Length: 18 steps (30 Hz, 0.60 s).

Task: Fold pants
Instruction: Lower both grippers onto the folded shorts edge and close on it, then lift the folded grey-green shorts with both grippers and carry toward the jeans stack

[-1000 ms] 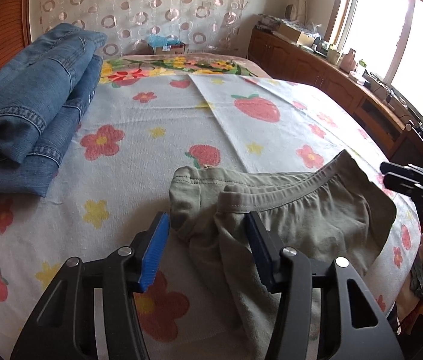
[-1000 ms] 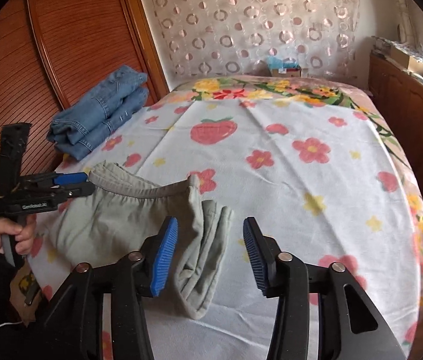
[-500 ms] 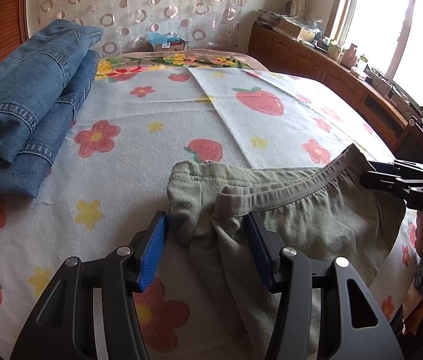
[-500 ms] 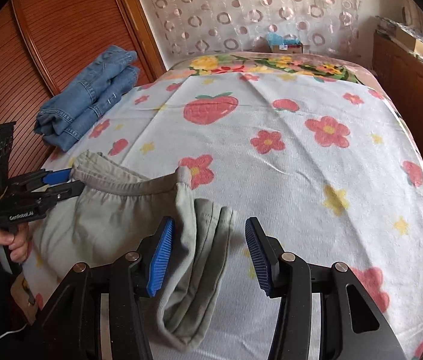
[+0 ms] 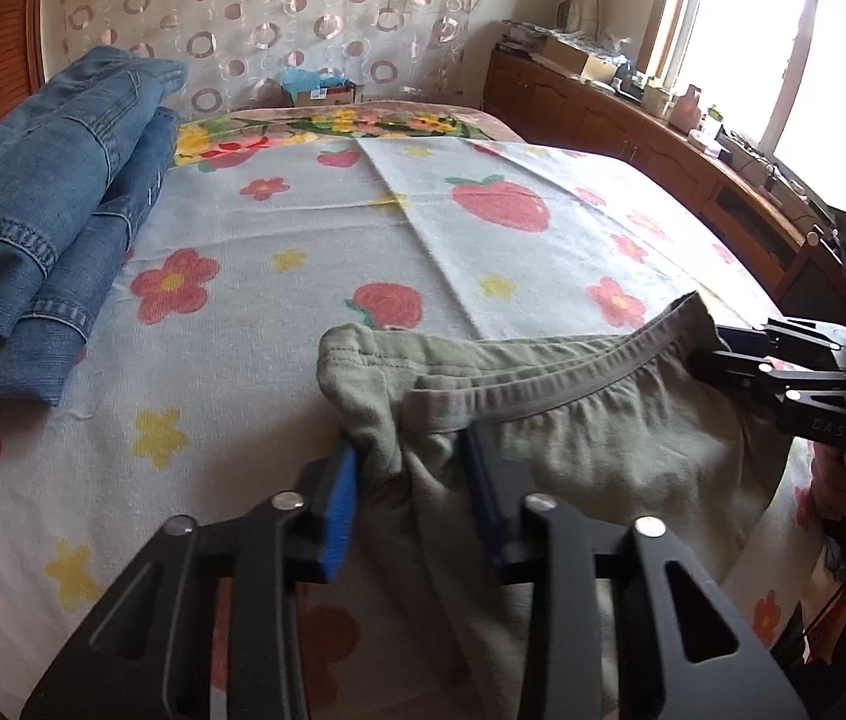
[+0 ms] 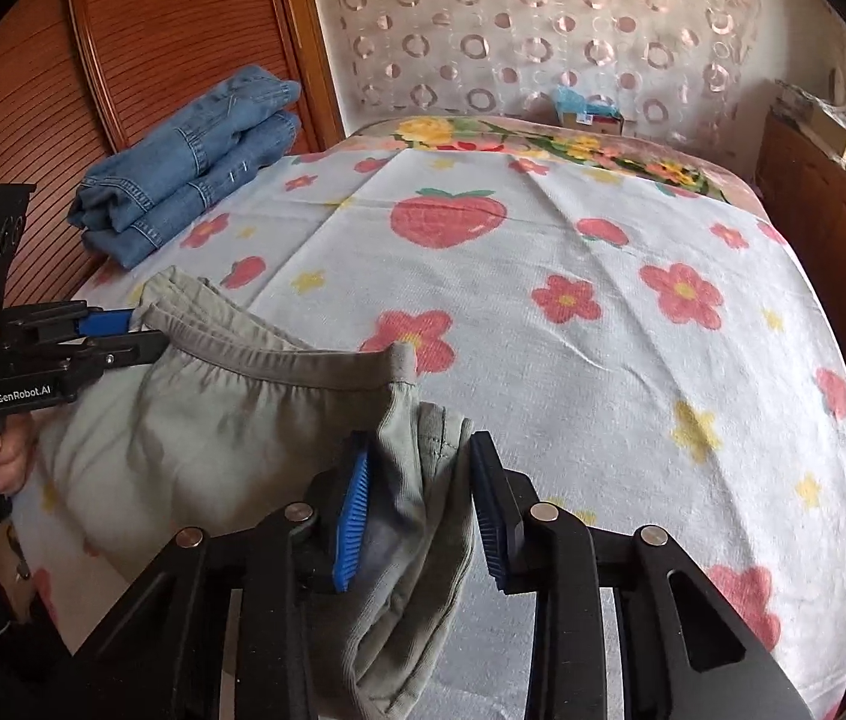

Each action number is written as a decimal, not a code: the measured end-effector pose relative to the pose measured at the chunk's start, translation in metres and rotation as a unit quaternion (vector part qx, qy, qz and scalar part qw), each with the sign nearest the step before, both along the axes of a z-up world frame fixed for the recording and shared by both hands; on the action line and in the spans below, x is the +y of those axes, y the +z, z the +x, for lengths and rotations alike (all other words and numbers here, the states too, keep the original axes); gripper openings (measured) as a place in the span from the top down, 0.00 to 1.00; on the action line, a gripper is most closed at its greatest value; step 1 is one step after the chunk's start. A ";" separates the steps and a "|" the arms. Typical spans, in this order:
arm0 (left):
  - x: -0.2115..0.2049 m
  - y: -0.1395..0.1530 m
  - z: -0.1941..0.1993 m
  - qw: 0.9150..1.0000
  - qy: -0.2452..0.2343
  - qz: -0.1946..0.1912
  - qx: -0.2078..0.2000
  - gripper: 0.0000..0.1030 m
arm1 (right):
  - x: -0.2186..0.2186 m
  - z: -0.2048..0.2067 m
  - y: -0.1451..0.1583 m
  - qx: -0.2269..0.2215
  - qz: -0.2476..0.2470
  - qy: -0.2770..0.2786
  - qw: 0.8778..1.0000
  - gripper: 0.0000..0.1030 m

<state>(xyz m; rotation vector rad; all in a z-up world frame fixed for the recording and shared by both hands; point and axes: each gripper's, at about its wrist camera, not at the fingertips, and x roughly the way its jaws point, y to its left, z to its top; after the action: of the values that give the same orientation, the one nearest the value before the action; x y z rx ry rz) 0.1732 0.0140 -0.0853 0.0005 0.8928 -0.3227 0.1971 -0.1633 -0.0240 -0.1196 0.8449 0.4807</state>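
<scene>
Folded jeans (image 5: 45,228): lay stacked at about ten o'clock on the bed, well apart from the work, against the wooden panel (image 6: 141,54).

Left gripper (image 5: 411,480): its blue pads sat either side of a bunched waistband corner of the grey-green pants (image 5: 573,438); cloth filled the gap, but the jaws were not drawn tight, so I could not tell whether it truly gripped.

Pants: lay at the near edge of the flowered bed sheet (image 5: 279,312), around six o'clock, waistband (image 5: 543,384) strung between the two tools, the rest sagging toward the bed's edge.

Right gripper (image 6: 420,498): likewise straddled the other folded corner, pads apart with fabric hanging between them; whether it was pinching or only cradling the cloth, I could not say.

Risk, slipping: the knit looked soft and doubled over; if either tool lifted before closing fully, I judged a layer might slide out and the fold would go lopsided.

Risk, uneven layers: the left corner looked crumpled, so only the top layer might be caught.

Risk, edge: much of the cloth lay close to the bed's near edge, and a pull toward six o'clock could drag it off.
</scene>
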 end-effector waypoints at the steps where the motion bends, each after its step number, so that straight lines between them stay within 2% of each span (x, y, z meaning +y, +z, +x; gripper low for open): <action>1: -0.002 0.002 -0.001 1.000 -0.001 0.001 -0.005 0.76 | -0.001 0.001 -0.001 0.001 0.003 -0.001 1.000 0.70; 5: -0.007 0.012 -0.008 1.000 0.000 0.004 -0.024 0.83 | -0.005 0.002 -0.001 0.004 0.012 -0.005 1.000 0.73; 10: -0.013 0.028 -0.019 0.999 -0.005 0.005 -0.048 0.84 | -0.006 0.003 -0.001 0.011 0.024 0.002 1.000 0.85; 18: -0.018 0.043 -0.031 0.997 -0.009 0.012 -0.075 0.84 | -0.009 -0.006 0.007 -0.007 0.030 0.003 1.000 0.90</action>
<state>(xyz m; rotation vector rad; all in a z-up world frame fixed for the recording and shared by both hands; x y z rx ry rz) 0.1418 -0.0041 -0.0425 0.0535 0.7480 -0.3244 0.1907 -0.1718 -0.0167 -0.0702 0.8169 0.5092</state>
